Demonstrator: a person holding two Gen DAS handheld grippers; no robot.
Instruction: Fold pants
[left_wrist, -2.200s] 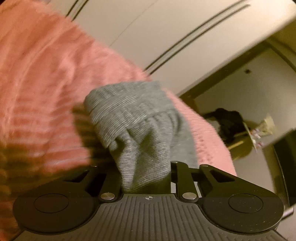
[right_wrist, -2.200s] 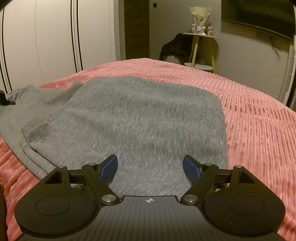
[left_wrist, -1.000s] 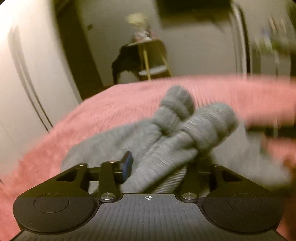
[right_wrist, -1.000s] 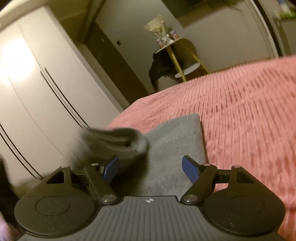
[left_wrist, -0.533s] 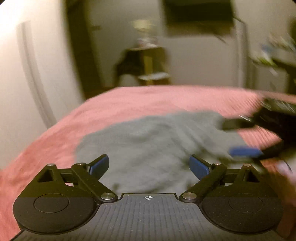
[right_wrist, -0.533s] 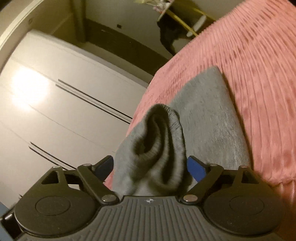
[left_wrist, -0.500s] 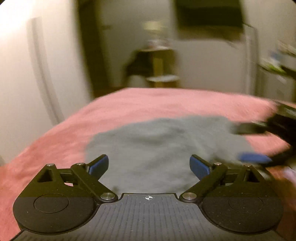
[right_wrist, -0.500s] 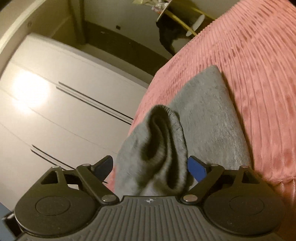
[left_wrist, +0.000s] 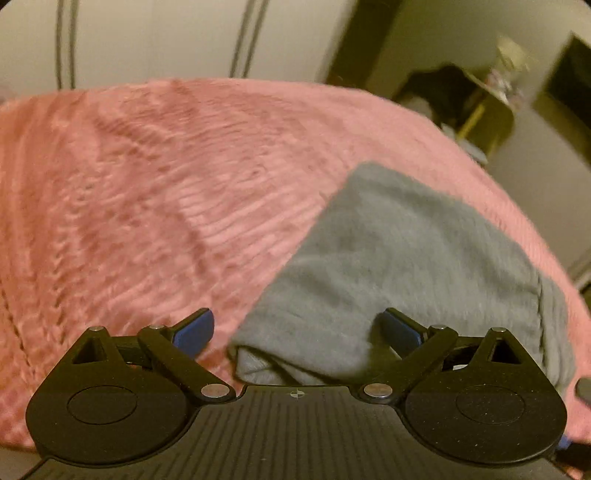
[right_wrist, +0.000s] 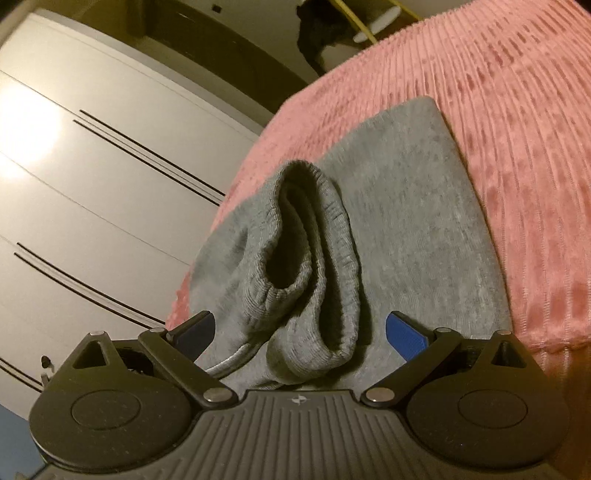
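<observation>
The left gripper (left_wrist: 297, 328) has let go of the grey pants (left_wrist: 406, 254); both grippers (right gripper (right_wrist: 299, 328) too) gape wide over the pink bedspread (left_wrist: 147, 192)

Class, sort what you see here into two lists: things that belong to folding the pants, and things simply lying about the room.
Job in hand:
grey pants
ribbed cuffs
left tool
right tool
pink bedspread

Lying about:
white wardrobe
side table
dark garment
</observation>
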